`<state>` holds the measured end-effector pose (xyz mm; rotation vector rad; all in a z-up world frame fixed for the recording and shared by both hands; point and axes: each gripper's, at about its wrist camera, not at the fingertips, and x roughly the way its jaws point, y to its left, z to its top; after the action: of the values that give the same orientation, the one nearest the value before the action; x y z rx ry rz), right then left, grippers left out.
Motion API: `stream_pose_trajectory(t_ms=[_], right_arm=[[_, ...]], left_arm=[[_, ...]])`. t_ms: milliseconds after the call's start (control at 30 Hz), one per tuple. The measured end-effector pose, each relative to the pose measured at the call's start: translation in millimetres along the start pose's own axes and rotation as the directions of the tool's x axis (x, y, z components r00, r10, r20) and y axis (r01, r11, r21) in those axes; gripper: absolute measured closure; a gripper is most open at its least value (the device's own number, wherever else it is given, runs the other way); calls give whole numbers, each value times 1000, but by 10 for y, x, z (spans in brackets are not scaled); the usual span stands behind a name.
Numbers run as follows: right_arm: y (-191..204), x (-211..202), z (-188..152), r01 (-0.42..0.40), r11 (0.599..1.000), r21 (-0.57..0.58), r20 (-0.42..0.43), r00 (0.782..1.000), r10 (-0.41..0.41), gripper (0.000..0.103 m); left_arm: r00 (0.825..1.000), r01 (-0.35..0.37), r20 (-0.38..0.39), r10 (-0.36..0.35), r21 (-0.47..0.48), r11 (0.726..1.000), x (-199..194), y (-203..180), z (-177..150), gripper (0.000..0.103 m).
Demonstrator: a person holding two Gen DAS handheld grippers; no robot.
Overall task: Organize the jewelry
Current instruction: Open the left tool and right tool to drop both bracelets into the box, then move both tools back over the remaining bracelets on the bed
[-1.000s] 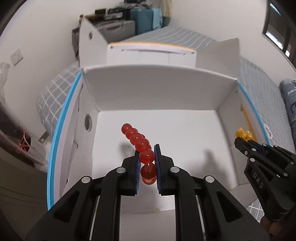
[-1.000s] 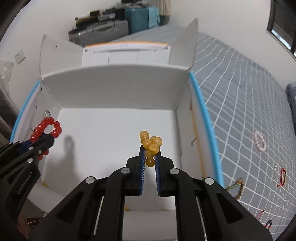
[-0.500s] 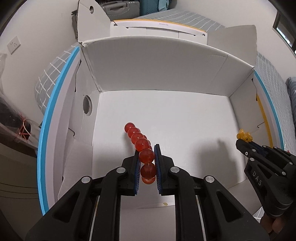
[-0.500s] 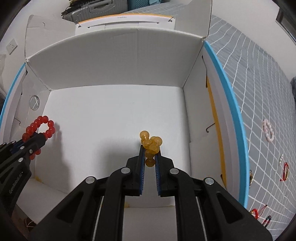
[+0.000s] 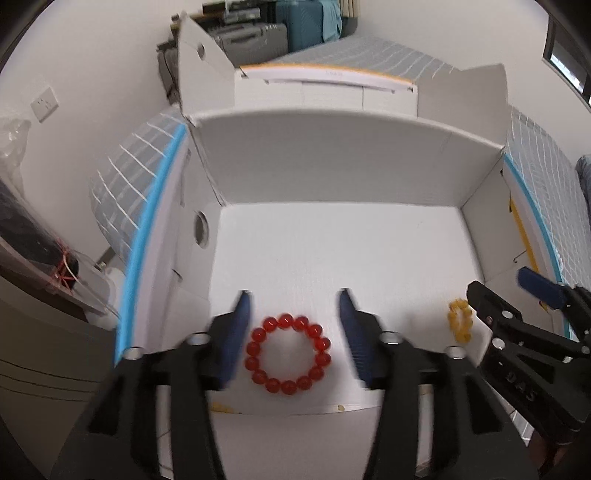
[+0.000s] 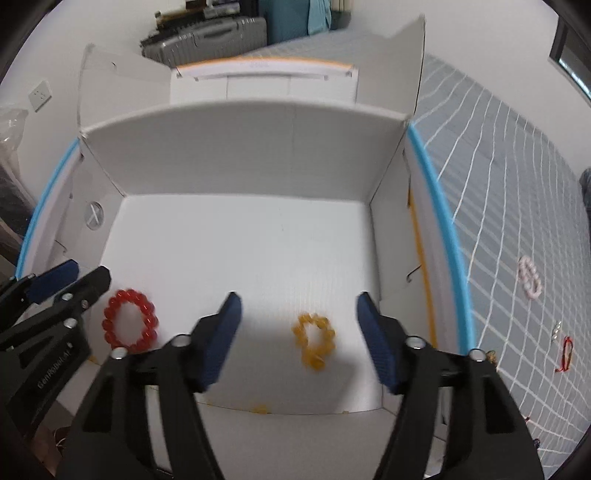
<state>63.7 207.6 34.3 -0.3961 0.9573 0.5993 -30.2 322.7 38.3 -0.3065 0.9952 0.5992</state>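
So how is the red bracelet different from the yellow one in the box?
The red bracelet has bigger, shiny round beads; the yellow bracelet has smaller, paler, lumpier ones. The red bracelet lies as a neat open ring, while the yellow one is smaller and a bit squashed. Red rests toward the left of the box, yellow toward the right. Both lie flat on the white floor, each below open tongs whose jaws have just been opening, touching neither.

Two bead bracelets lie inside the open box [image 6: 240, 177] near its front wall, the larger bracelet [image 5: 287, 354] left and the smaller bracelet [image 6: 314, 339] right, well apart, while the box sits on a bed [image 6: 498, 155] with loose jewelry [image 6: 530, 282] right of it and suitcases [image 6: 207, 31] behind.
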Motion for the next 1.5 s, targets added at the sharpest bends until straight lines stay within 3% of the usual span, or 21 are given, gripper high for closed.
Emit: stream_pose_trajectory(t_ms=[33,67,167,367,700,1067,1367,1500], right_arm=[[-9,-52,2,7,1000,1,17,1000,-7,27],[-22,-98,8,19,1000,2,34,999,-19,21],[-115,-219,24,38,999,27,79,996,-40,11],[-368,-322,47,28,996,82,107,994,-37,8],[-647,-514,-87,30,986,163,140,989,-53,8],[-1267,-981,-481,123,957,264,178,969,-173,7],[-2081,-1345,-1038,228,895,384,141,943,-300,7],[-2472,-1431,-1377,257,857,447,99,938,-333,8]], left_arm=[[1000,-4,25,5,-3,1000,-49,7,5,23],[999,-8,51,8,-10,1000,-96,22,7,16],[998,-13,68,15,-30,999,-150,60,38,11],[996,-5,93,9,-38,999,-220,81,44,6],[988,26,152,-24,-13,1000,-431,-67,16,6],[967,126,205,-150,124,984,-786,-779,-67,6],[940,231,181,-288,283,931,-941,-1712,-311,6],[921,299,142,-363,340,892,-925,-2144,-430,6]])
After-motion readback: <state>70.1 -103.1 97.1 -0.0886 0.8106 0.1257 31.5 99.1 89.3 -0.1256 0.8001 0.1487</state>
